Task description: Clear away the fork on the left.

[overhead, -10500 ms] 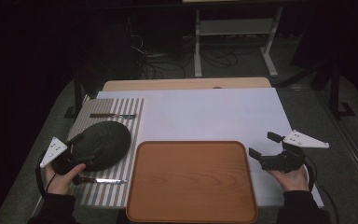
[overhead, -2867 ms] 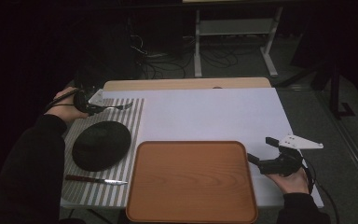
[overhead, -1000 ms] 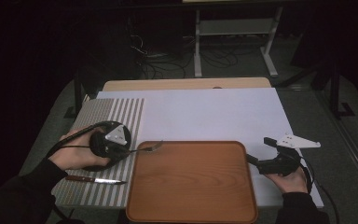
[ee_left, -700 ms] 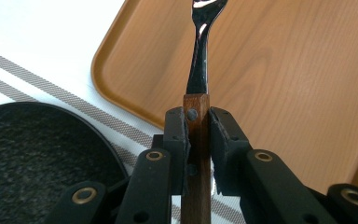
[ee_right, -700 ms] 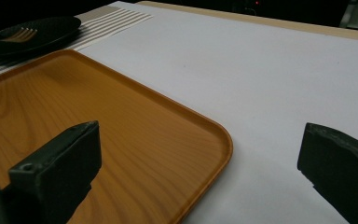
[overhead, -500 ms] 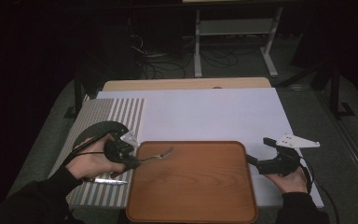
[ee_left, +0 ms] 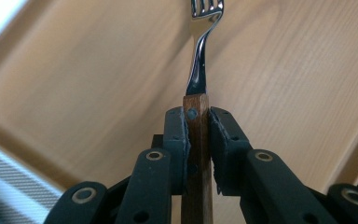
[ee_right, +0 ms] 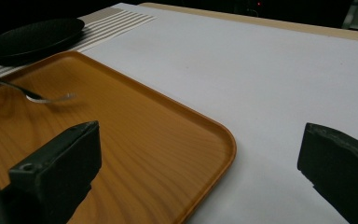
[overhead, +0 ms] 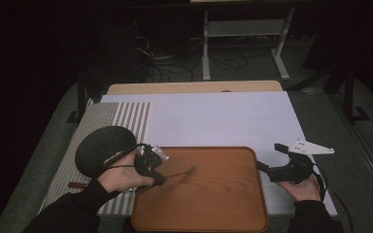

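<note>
From the high view, we are holding a fork [overhead: 177, 175] in the left gripper [overhead: 161, 177] over the left half of the wooden tray [overhead: 223, 213], which sits at the near edge of the surface [overhead: 213, 116]. A dark plate [overhead: 102, 148] is resting on the striped mat [overhead: 116, 116] at the surface's left edge, and a knife's handle [overhead: 75, 185] is peeking out near the mat's front edge. The right gripper [overhead: 264, 169] is waiting just off the tray's right edge.

In the left gripper view, the fingers [ee_left: 223, 140] are clenching the fork's wooden handle, with the tines pointing out over the tray's floor.

In the right gripper view, our fingers [ee_right: 60, 163] are standing wide apart and gripping nothing, hovering near the tray's right corner; the fork [ee_right: 32, 95] seems to be hanging just above the wood.

We judge we are placing the fork on the tray. Next we should be lowering it flat, then releasing.
</note>
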